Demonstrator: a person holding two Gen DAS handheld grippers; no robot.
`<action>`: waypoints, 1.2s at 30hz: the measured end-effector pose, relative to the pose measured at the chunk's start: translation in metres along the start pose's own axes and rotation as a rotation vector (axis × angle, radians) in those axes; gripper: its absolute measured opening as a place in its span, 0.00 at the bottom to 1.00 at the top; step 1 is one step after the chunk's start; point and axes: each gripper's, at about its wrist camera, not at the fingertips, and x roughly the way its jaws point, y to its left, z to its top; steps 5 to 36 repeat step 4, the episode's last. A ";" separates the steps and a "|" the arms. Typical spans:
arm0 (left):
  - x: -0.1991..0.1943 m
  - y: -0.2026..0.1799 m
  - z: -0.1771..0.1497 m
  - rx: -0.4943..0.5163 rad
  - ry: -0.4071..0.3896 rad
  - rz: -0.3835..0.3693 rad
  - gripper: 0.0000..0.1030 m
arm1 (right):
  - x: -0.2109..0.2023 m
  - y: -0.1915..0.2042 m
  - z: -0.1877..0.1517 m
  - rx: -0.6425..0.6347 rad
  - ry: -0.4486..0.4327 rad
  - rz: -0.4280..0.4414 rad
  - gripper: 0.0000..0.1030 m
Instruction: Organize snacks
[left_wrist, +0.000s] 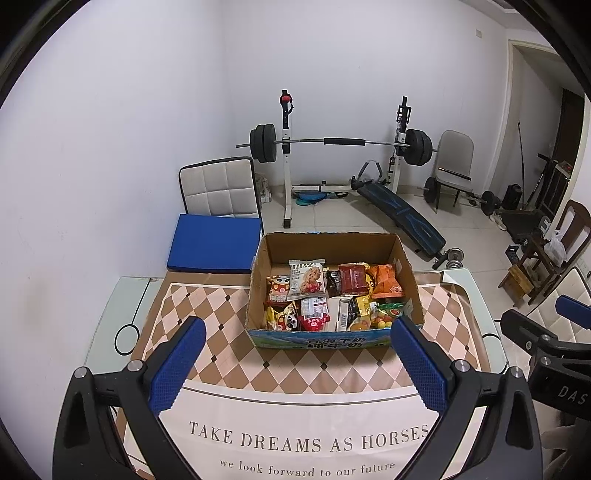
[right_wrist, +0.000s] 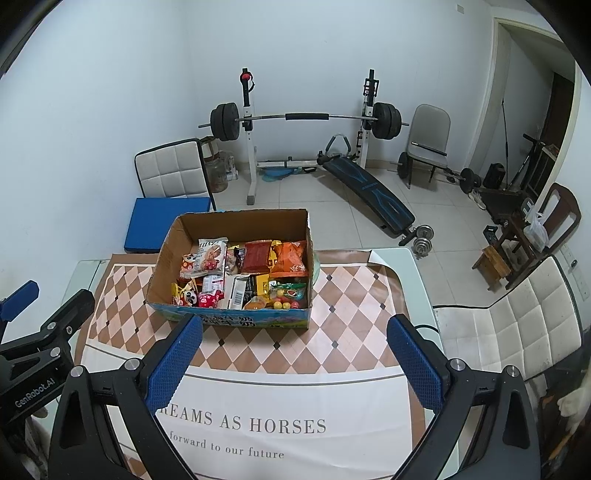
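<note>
An open cardboard box stands on the table, filled with several snack packets. A white cookie packet leans at the back left, an orange bag lies at the back right, and a bag of coloured candies lies at the front right. My left gripper hovers open just in front of the box with nothing between its blue pads. My right gripper is open too, near the box's front right corner, holding nothing.
A diamond-patterned mat with printed text covers the glass table. A padded chair with a blue cushion stands behind the table, another white chair at the right. A barbell rack and sit-up bench fill the floor beyond.
</note>
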 end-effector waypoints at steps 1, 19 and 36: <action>-0.002 0.000 0.000 0.001 -0.004 0.003 1.00 | 0.000 0.000 0.000 -0.002 -0.001 -0.001 0.99; -0.004 -0.001 0.001 0.003 -0.013 0.003 1.00 | 0.000 0.000 0.000 -0.002 -0.001 0.000 0.99; -0.004 -0.001 0.001 0.003 -0.013 0.003 1.00 | 0.000 0.000 0.000 -0.002 -0.001 0.000 0.99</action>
